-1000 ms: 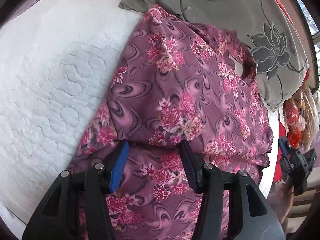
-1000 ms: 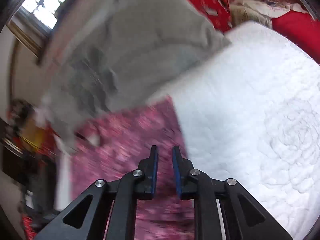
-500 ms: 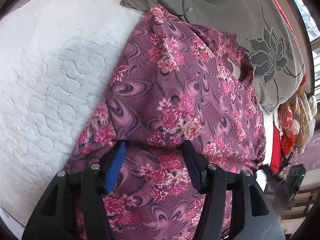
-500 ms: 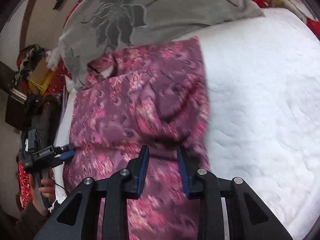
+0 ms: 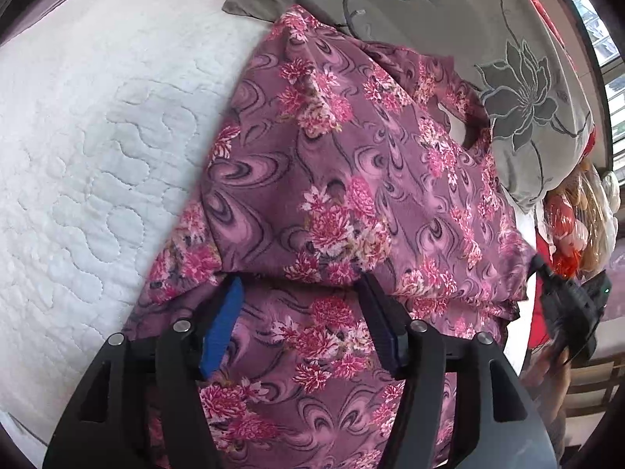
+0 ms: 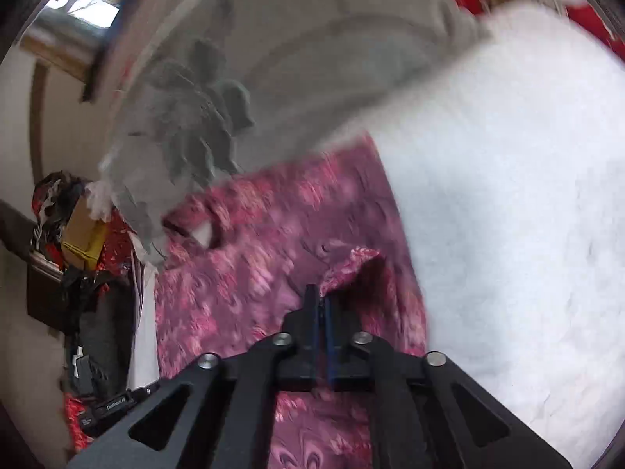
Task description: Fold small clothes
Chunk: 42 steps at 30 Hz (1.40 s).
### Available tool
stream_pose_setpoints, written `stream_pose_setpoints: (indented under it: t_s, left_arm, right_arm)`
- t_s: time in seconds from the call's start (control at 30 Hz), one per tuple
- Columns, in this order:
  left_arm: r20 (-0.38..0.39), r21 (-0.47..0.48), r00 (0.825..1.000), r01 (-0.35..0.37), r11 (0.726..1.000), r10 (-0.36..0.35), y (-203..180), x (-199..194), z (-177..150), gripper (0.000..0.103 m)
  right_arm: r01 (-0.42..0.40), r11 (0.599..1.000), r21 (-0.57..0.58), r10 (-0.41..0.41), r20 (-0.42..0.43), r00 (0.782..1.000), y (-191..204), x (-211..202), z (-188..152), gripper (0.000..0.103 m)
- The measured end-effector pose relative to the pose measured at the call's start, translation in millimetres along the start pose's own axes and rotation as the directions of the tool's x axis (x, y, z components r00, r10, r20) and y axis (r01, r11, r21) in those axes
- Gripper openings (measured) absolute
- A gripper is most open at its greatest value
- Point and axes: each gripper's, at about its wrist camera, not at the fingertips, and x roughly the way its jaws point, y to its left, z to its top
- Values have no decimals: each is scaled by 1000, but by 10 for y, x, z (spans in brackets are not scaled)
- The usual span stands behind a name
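Note:
A purple floral garment (image 5: 343,179) lies spread on a white quilted bed (image 5: 90,129); one layer is folded over another, with the fold edge running across just ahead of my left fingers. My left gripper (image 5: 300,293) is open, with its fingertips at that fold edge. My right gripper (image 6: 321,301) is shut on a raised peak of the garment (image 6: 351,262) near its right edge; this view is motion-blurred. The right gripper also shows in the left wrist view (image 5: 566,305), at the garment's far right side.
A grey pillow with a dark flower print (image 5: 508,93) lies behind the garment, also in the right wrist view (image 6: 273,90). Red and orange bagged items (image 5: 574,226) and a wooden chair (image 5: 593,387) stand beside the bed. A window (image 6: 86,0) is at the upper left.
My right gripper closed from slightly open onto the garment's fabric and lifted a peak of it. The left gripper stayed open at the fold edge, hardly moving.

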Motion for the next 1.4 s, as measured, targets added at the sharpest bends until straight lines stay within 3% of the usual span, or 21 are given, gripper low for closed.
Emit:
stream_pose_setpoints:
  t_s: [0.07, 0.13, 0.2, 0.23, 0.3, 0.33, 0.4, 0.47, 0.53, 0.57, 0.6, 0.7, 0.77, 0.87, 0.93, 1.23, 1.33, 1.4]
  left_arm:
    - [2, 5, 1000, 3, 1000, -3, -2, 9, -5, 63]
    - [-2, 15, 1000, -1, 1000, 1, -1, -2, 2, 64]
    - [-6, 26, 1000, -2, 1000, 2, -35, -27, 2, 63]
    - [2, 18, 1000, 16, 1000, -16, -34, -93, 2, 64]
    - [34, 9, 997, 71, 997, -71, -34, -198, 6, 64]
    - [47, 4, 995, 82, 997, -83, -37, -226, 17, 64]
    - [27, -9, 998, 55, 998, -55, -41, -130, 41, 64]
    - [-25, 0, 1000, 0, 1000, 0, -46, 87, 26, 63]
    - [-3, 71, 998, -56, 996, 57, -173, 80, -8, 64]
    - [-5, 108, 996, -92, 990, 93, -255, 53, -34, 64]
    - [-17, 122, 995, -97, 988, 100, -296, 32, -65, 64]
    - [-65, 110, 995, -68, 992, 76, -305, -5, -233, 64]
    - [-74, 125, 993, -77, 989, 87, -306, -41, -401, 64]
    - [-102, 161, 989, -93, 983, 111, -324, -95, -677, 64]
    - [-128, 176, 985, -91, 980, 114, -322, -137, -843, 64]
    - [-275, 88, 960, -25, 996, 48, -34, -268, -1387, 64]
    - [-255, 54, 967, 10, 999, 4, 141, -435, -1521, 64]
    - [-236, 28, 972, 17, 999, -10, 306, -564, -1585, 64]
  right_arm:
    - [13, 999, 38, -15, 61, 998, -81, -76, 118, 2]
    - [69, 996, 60, -70, 9, 998, -207, 54, 183, 2]
    - [205, 976, 70, -203, -32, 979, -283, 102, 177, 8]
    - [202, 976, 82, -202, -14, 979, -299, 40, 170, 8]
    - [24, 992, 122, -31, 55, 998, -313, -170, 104, 8]
    - [-51, 992, 116, 43, 67, 997, -291, -228, 54, 9]
    - [-108, 993, 54, 108, 20, 994, -177, -214, -60, 19]
    - [-54, 998, -24, 52, -54, 997, -87, -38, -194, 24]
    - [58, 995, -77, -72, -191, 979, -88, 271, -337, 20]
    - [62, 994, -95, -76, -145, 987, -60, 214, -346, 17]
    - [64, 994, -90, -76, -138, 988, -37, 137, -340, 21]
    - [46, 994, -98, -63, -178, 982, 24, -60, -398, 25]
    - [59, 986, -153, -96, -246, 965, 65, -100, -534, 27]
    - [121, 964, -238, -201, -347, 916, 26, -183, -900, 26]
    - [109, 960, -258, -195, -335, 922, 2, -400, -1125, 26]
    - [92, 984, -150, -146, -406, 902, -197, -928, -1724, 30]
    - [106, 984, -144, -156, -401, 903, -252, -1122, -1832, 30]
    - [112, 983, -145, -162, -402, 901, -305, -1278, -1871, 40]
